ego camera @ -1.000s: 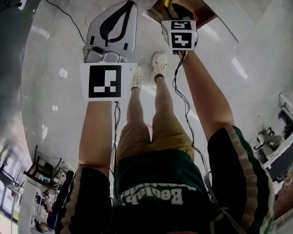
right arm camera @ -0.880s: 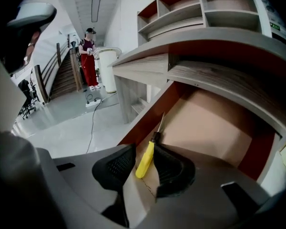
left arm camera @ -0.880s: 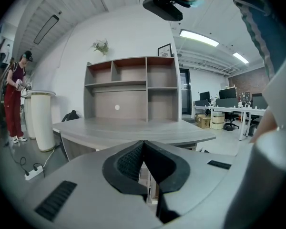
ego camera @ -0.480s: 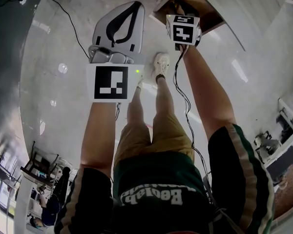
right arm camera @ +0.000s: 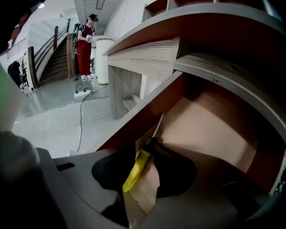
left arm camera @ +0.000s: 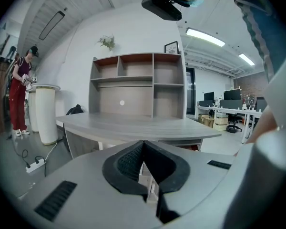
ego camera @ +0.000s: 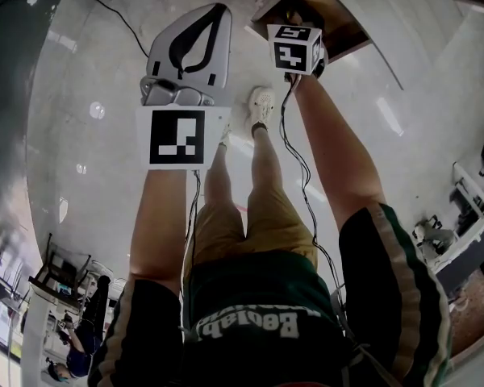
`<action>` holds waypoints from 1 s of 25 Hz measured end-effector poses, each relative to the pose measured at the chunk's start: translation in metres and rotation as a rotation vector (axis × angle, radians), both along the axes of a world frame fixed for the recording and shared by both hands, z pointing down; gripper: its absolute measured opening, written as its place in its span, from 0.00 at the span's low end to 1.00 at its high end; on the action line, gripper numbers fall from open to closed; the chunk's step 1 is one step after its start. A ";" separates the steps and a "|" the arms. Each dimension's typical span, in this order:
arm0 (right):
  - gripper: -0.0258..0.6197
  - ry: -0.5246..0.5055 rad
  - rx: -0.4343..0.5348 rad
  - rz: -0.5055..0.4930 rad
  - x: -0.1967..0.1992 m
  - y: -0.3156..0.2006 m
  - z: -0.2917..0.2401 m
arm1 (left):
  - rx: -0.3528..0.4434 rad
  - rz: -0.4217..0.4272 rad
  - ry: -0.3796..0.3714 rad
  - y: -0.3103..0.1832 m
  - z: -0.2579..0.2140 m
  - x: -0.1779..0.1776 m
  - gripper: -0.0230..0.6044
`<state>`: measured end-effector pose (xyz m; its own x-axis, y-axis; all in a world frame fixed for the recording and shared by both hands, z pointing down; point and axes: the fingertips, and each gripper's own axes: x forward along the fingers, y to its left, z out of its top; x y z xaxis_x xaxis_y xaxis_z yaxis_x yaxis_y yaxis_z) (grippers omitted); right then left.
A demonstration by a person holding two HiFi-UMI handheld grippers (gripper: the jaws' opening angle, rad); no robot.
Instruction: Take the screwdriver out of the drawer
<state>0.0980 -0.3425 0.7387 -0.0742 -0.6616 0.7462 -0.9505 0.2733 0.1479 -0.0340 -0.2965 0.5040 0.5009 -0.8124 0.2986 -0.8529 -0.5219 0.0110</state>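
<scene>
Jaws of the right gripper stand wide apart and have just been opening. The screwdriver lies between them, but as far as I can see the pads are not pressing on it yet. It rests on the floor of the open drawer, close along the side wall at the left of the right gripper view. Its yellow handle is nearest me and its thin blade points toward the back edge, under the desk. I judge this to be the moment just before the grasp. To do it well I would sink the gripper a little further so both pads come level with the handle. I would keep the handle centred in the gap and close on the yellow part, since the narrow shaft could slip or twist. The jaw on the wall side has little room, so I would watch that it does not catch the wall and push the tool askew. After that, lifting straight up looks the safest way past the desk's overhanging edge. The left gripper is held out beside the drawer toward the desk, its pads together on nothing. By my count there is one screwdriver, one open drawer and two grippers, and I see no other tool in the drawer.
</scene>
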 end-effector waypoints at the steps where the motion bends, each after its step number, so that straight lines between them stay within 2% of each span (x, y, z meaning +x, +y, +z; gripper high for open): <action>1: 0.24 0.008 0.001 0.003 0.001 0.000 0.000 | 0.000 -0.003 0.003 0.000 -0.001 0.000 0.06; 8: 0.19 -0.006 -0.006 0.042 0.013 0.004 -0.004 | -0.001 -0.016 0.004 0.000 0.000 -0.004 0.06; 14: 0.18 0.011 0.019 -0.007 0.018 0.011 -0.014 | 0.004 -0.018 0.008 0.003 -0.003 -0.001 0.06; 25: 0.18 -0.022 0.019 -0.004 0.012 0.023 -0.010 | 0.001 -0.015 0.011 0.003 0.002 0.001 0.06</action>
